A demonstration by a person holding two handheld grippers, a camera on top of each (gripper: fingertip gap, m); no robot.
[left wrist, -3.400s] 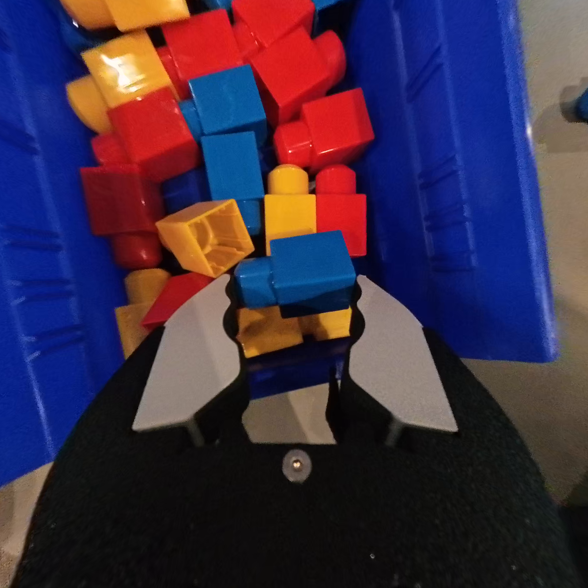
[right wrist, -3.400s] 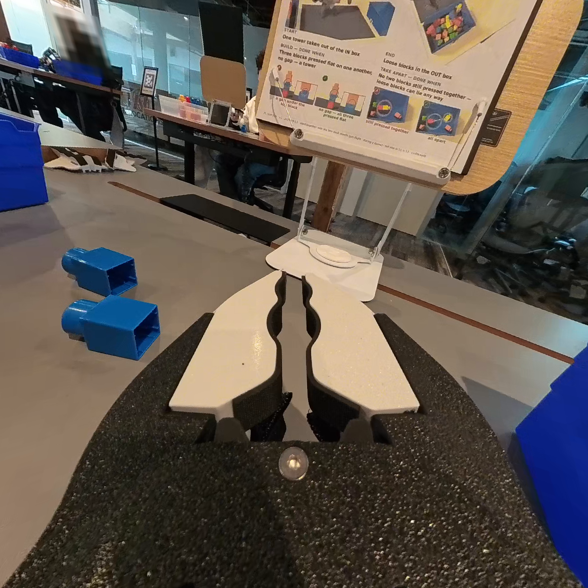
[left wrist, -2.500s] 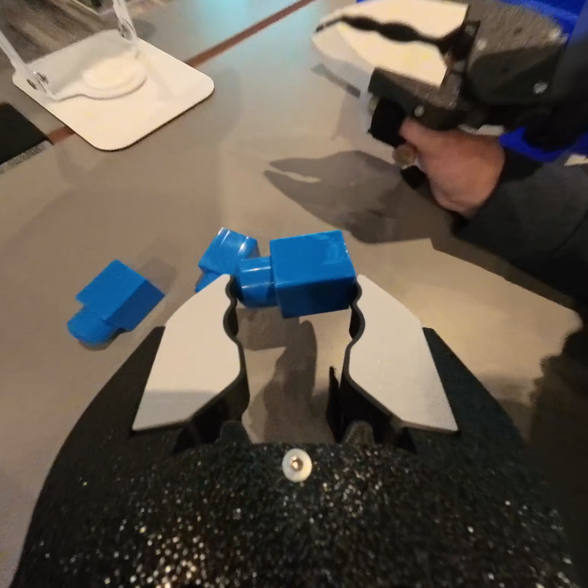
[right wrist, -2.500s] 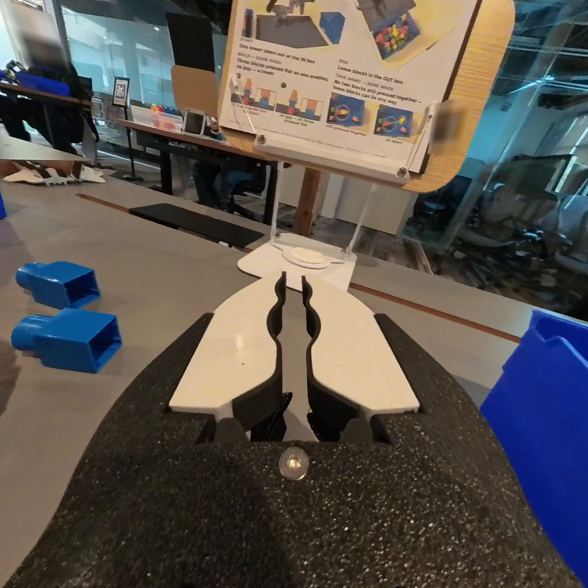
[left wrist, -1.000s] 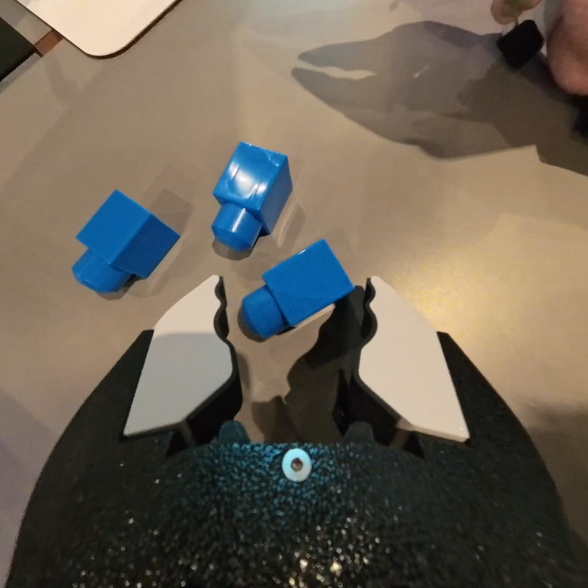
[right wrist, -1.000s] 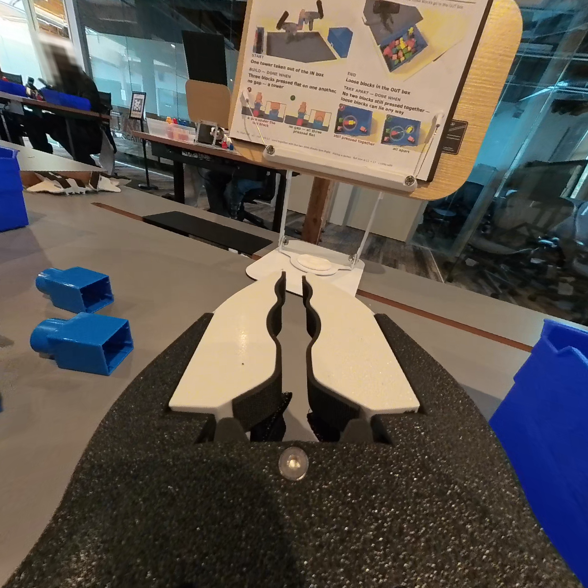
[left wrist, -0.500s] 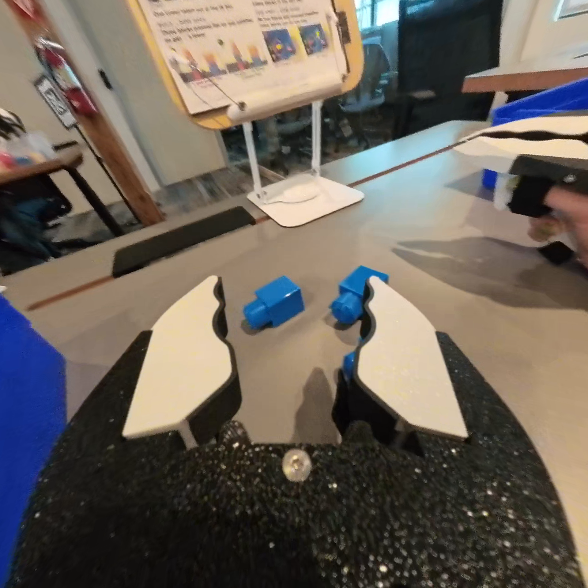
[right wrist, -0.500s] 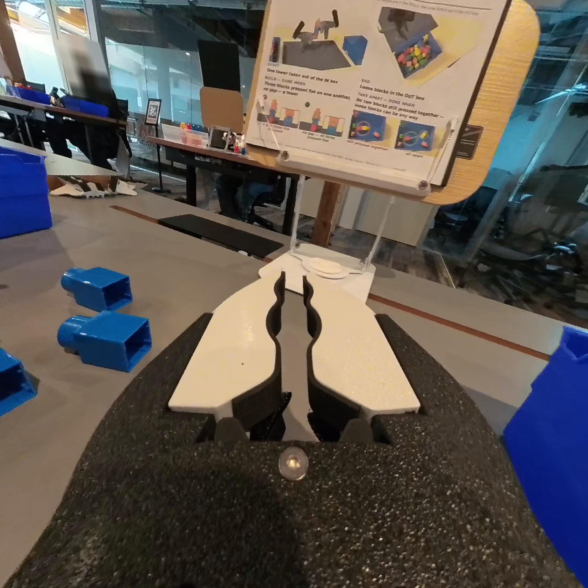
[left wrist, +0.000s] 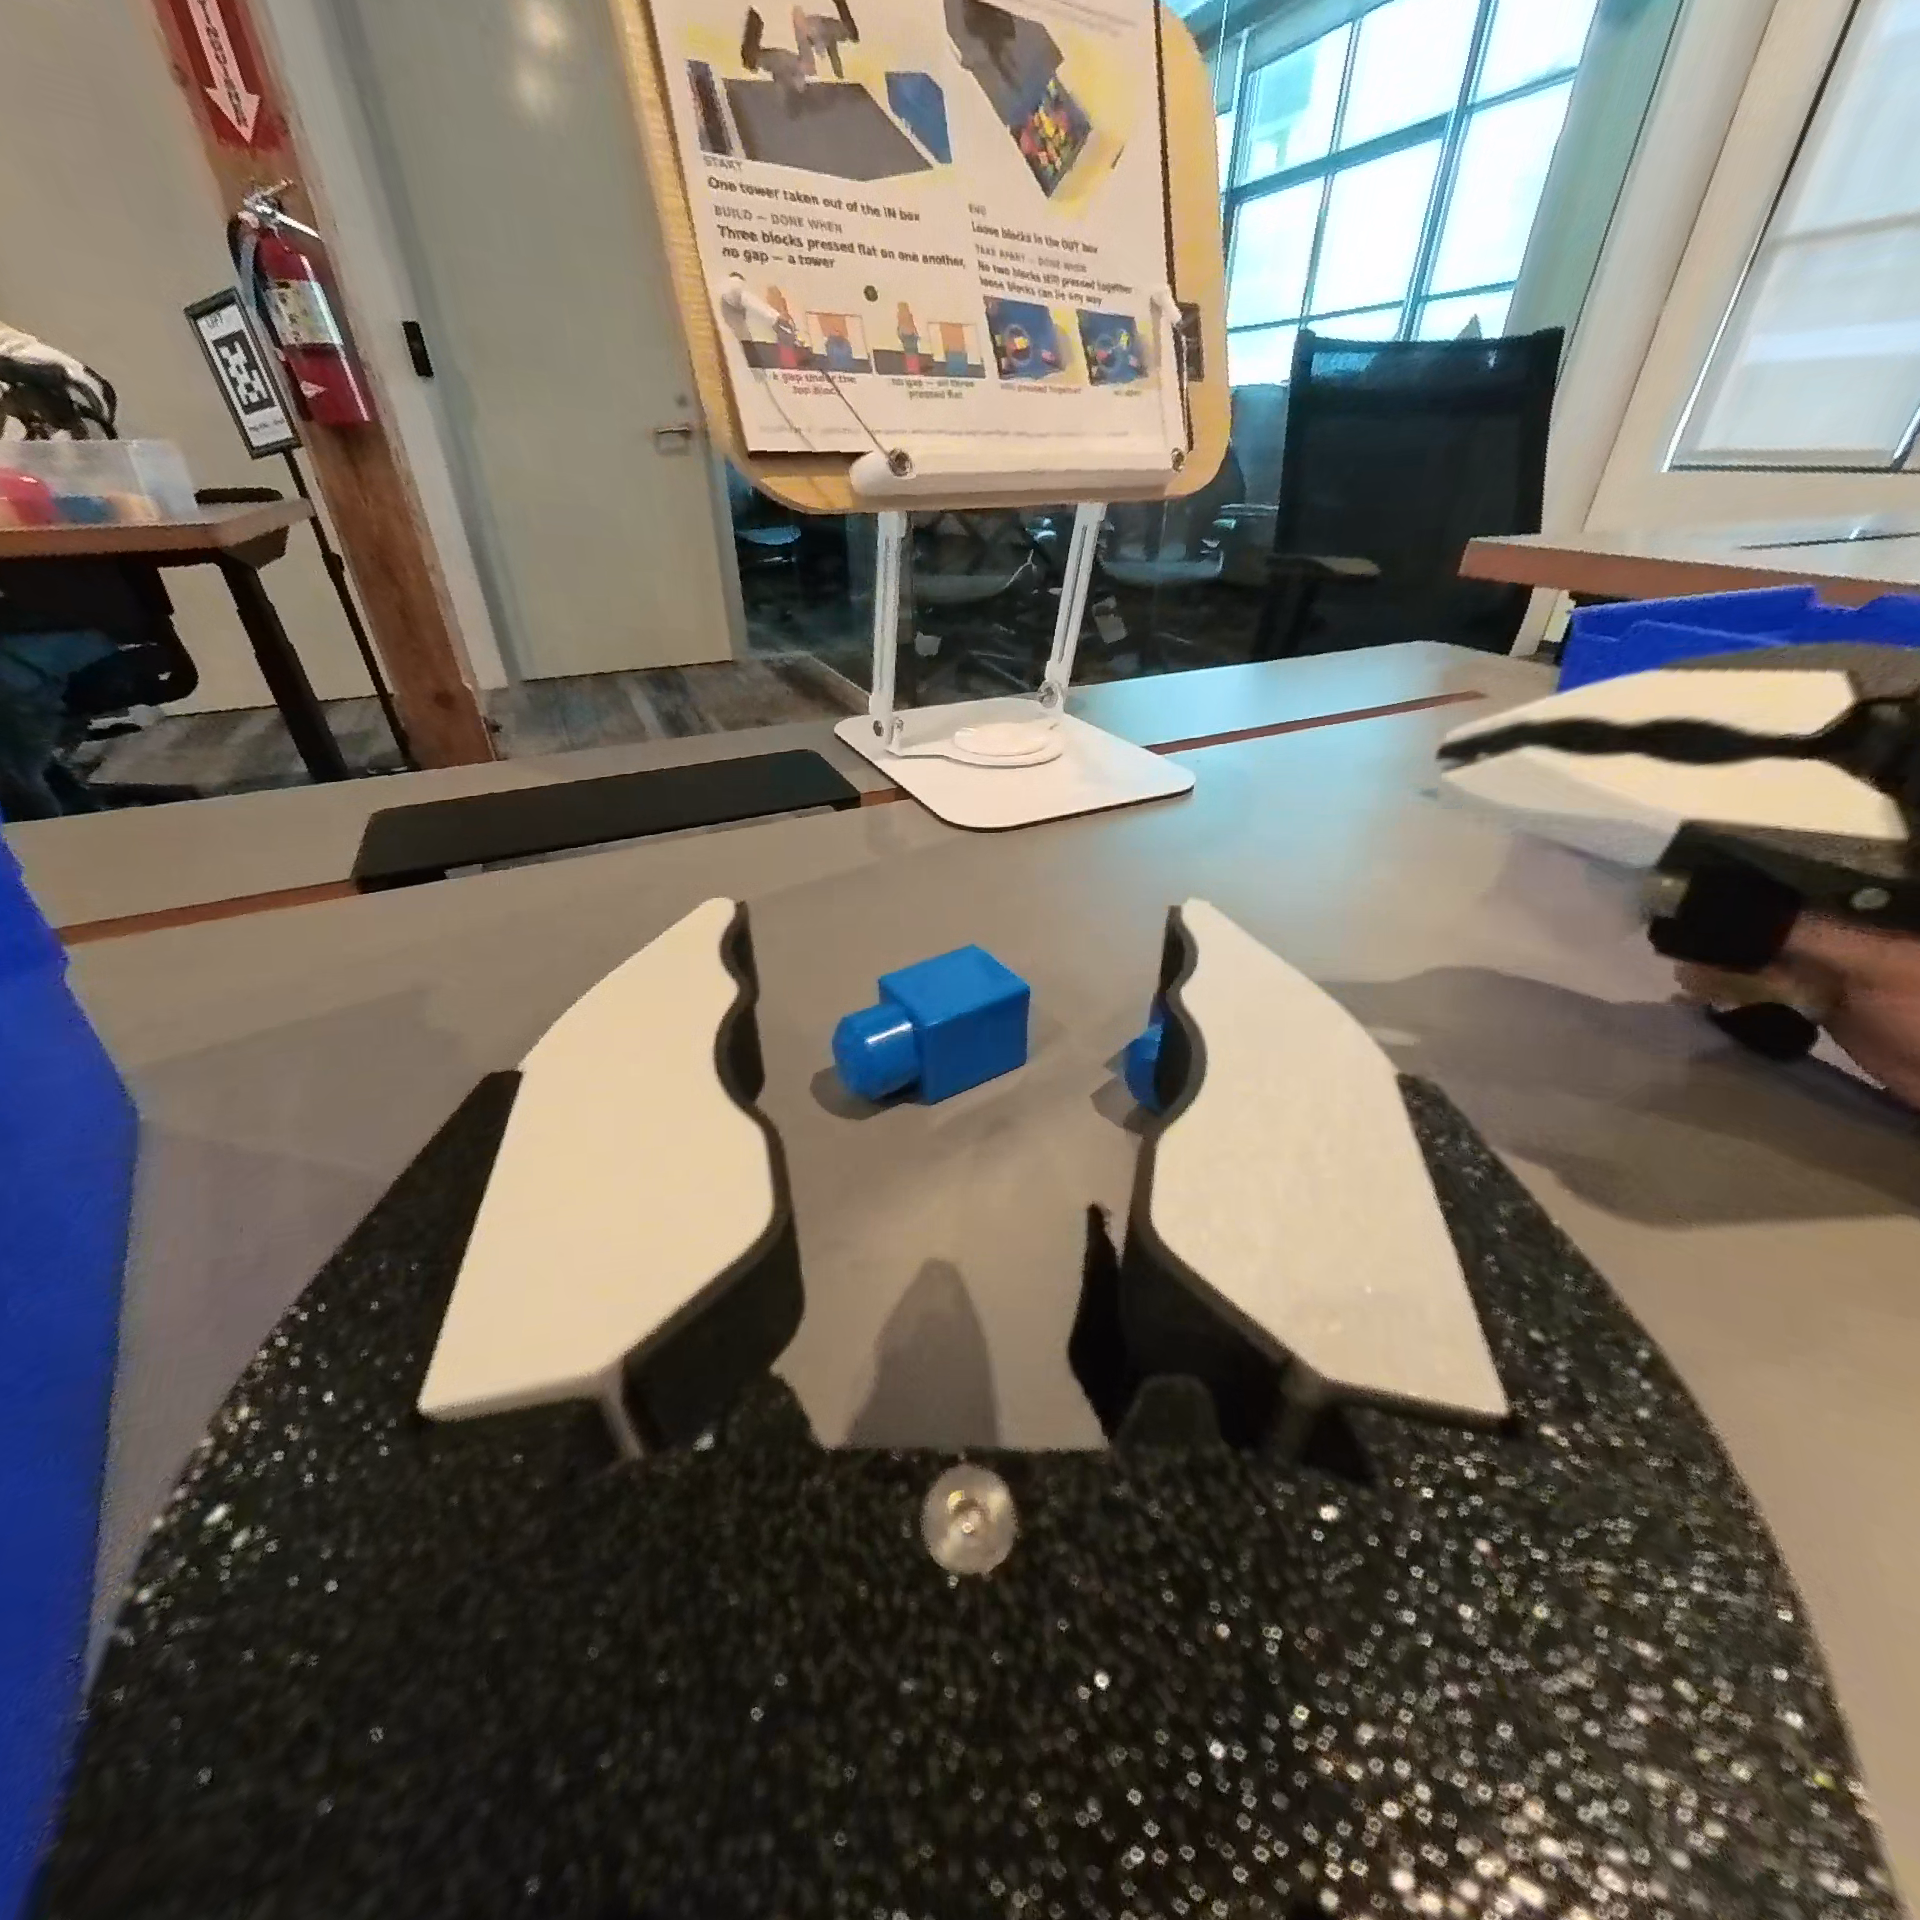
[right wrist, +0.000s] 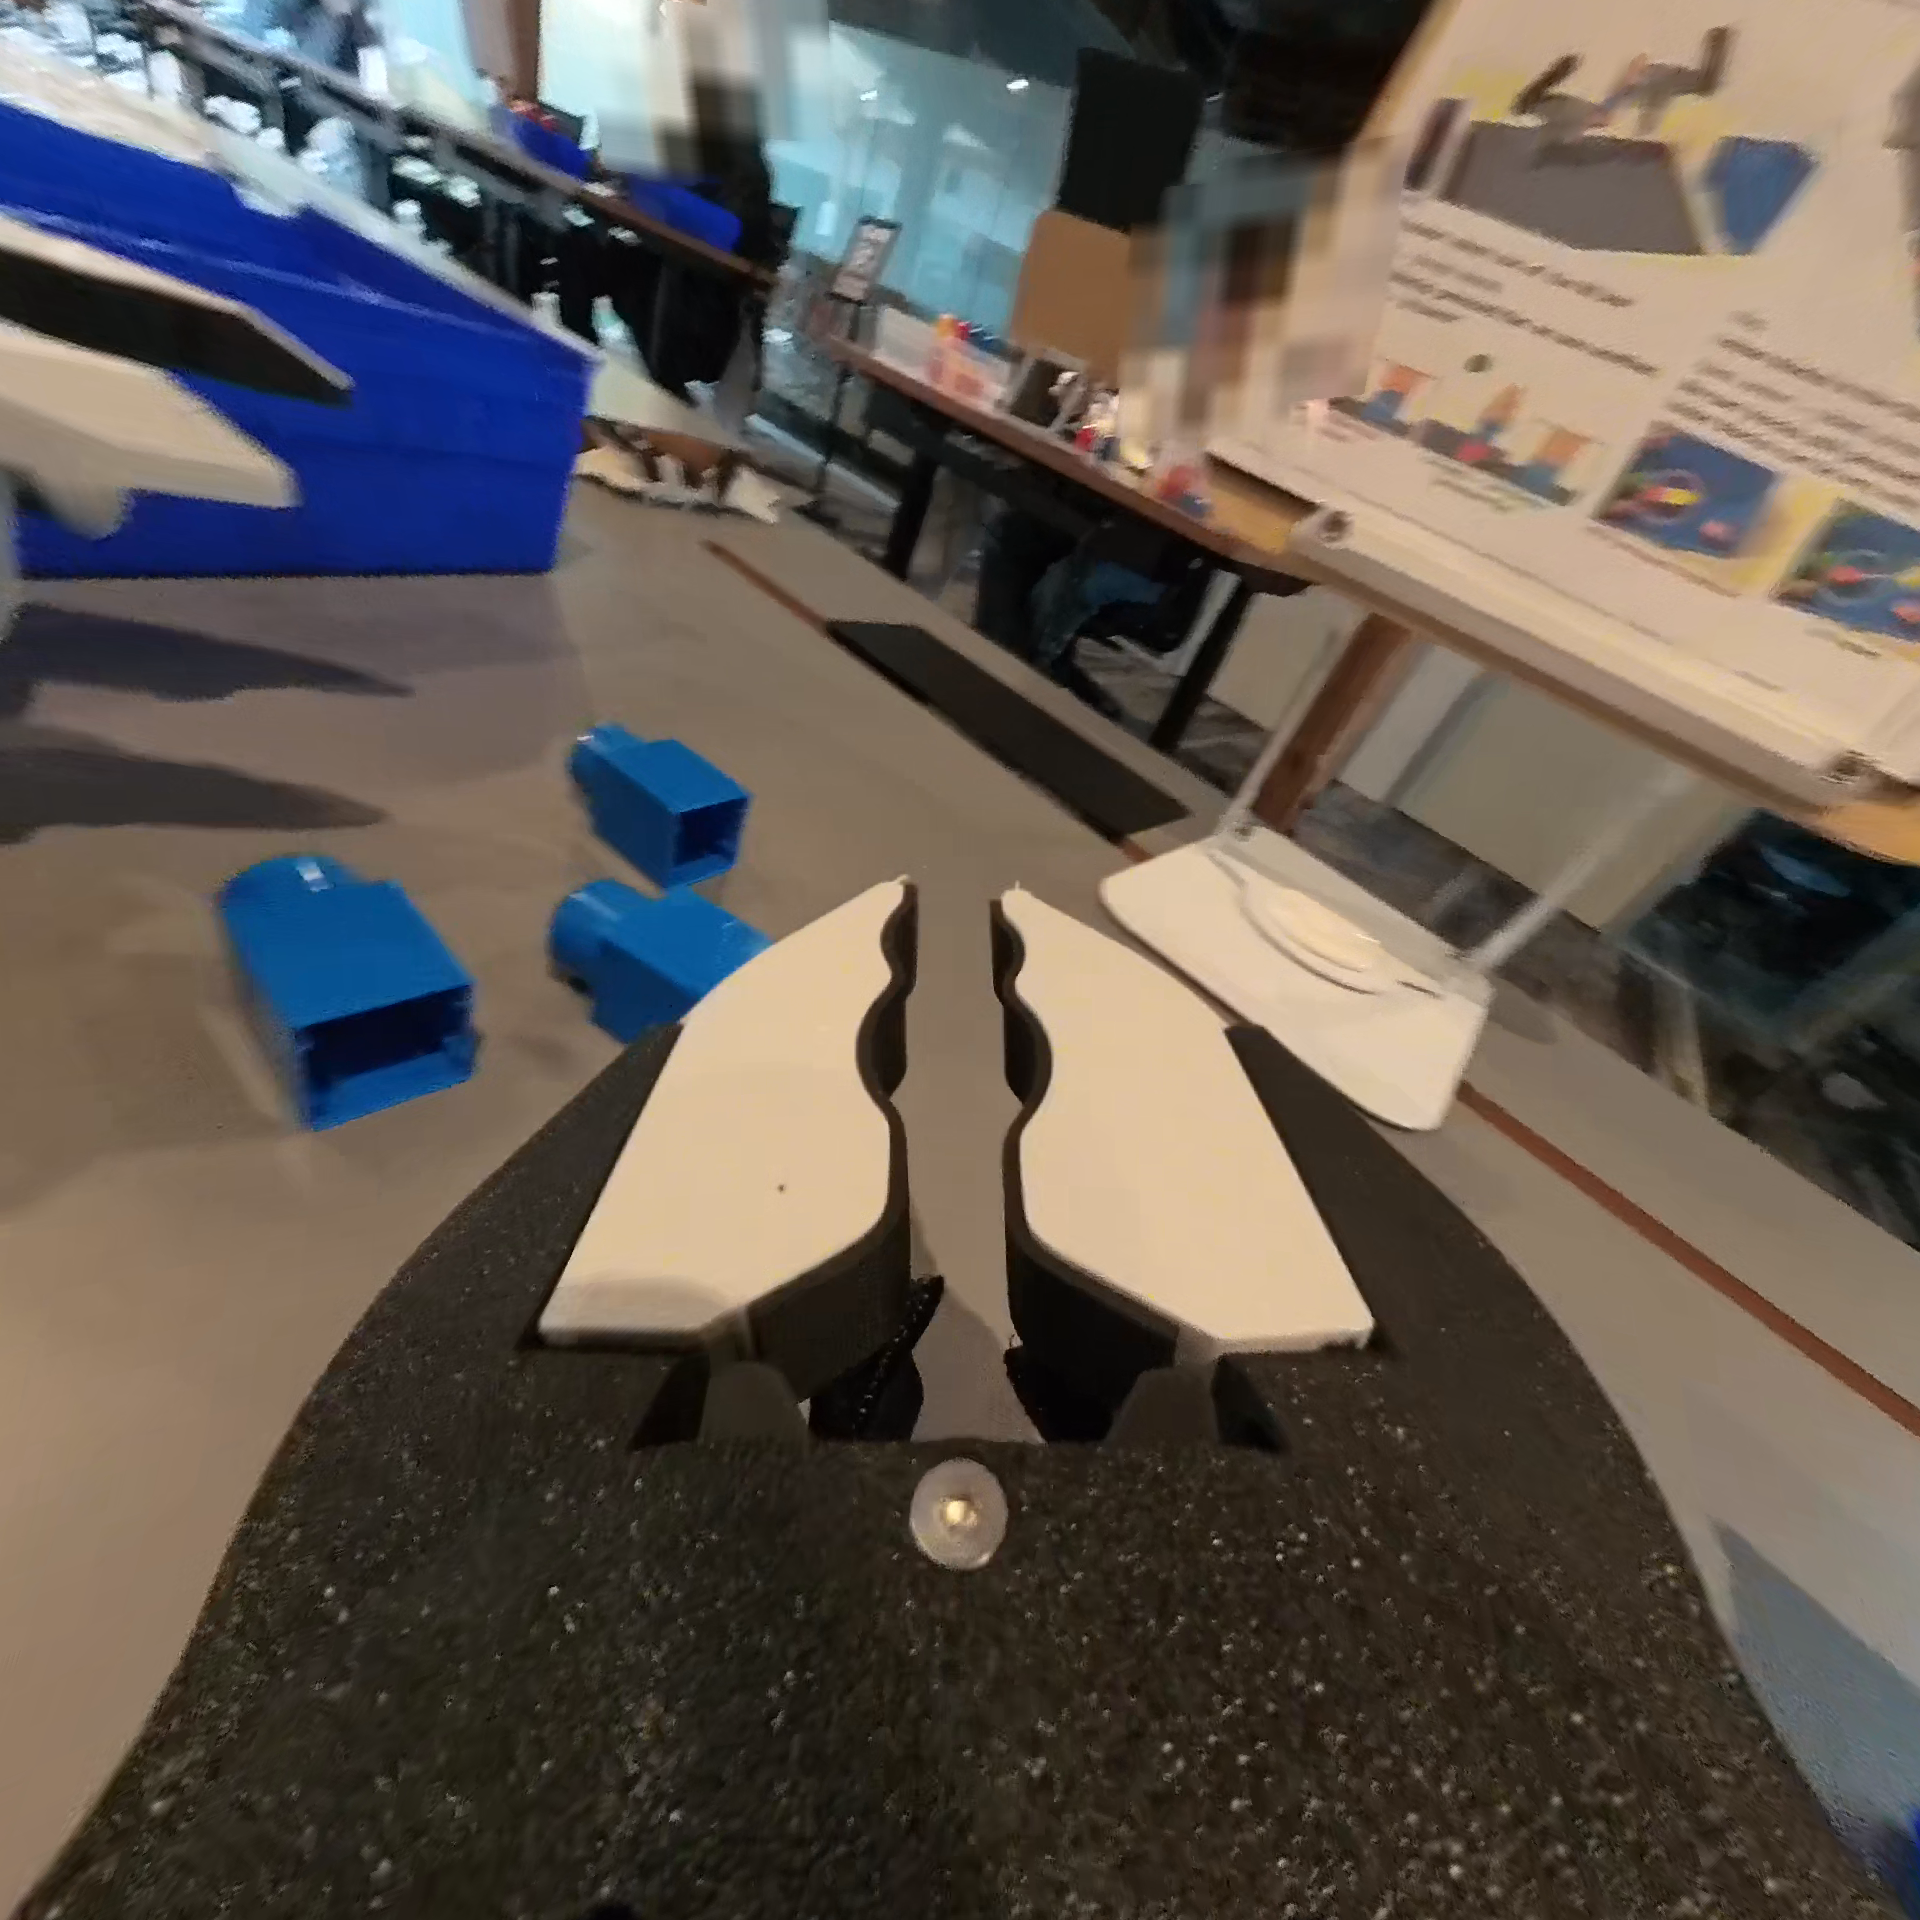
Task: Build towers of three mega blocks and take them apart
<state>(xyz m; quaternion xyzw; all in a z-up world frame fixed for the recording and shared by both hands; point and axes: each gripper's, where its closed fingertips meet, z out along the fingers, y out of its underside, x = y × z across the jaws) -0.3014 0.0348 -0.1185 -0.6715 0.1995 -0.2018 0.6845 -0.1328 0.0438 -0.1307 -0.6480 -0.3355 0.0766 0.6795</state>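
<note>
Three blue blocks lie loose on the grey table (right wrist: 312,1195): nearest block (right wrist: 348,1000) at my right claw's (right wrist: 954,891) ten o'clock, two (right wrist: 646,954) (right wrist: 661,802) beyond. Right claw nearly pressed together, empty; left claw (left wrist: 954,923) spread wide, one block (left wrist: 937,1020) at twelve o'clock.

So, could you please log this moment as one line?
left gripper: open, empty | right gripper: nearly shut, empty | three blue blocks: lying loose on table, none stacked

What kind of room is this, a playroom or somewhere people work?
Probably an office or lab. Desks with office chairs stand behind glass walls, a fire extinguisher hangs on a post, and an instruction board stands on the grey table.
</note>
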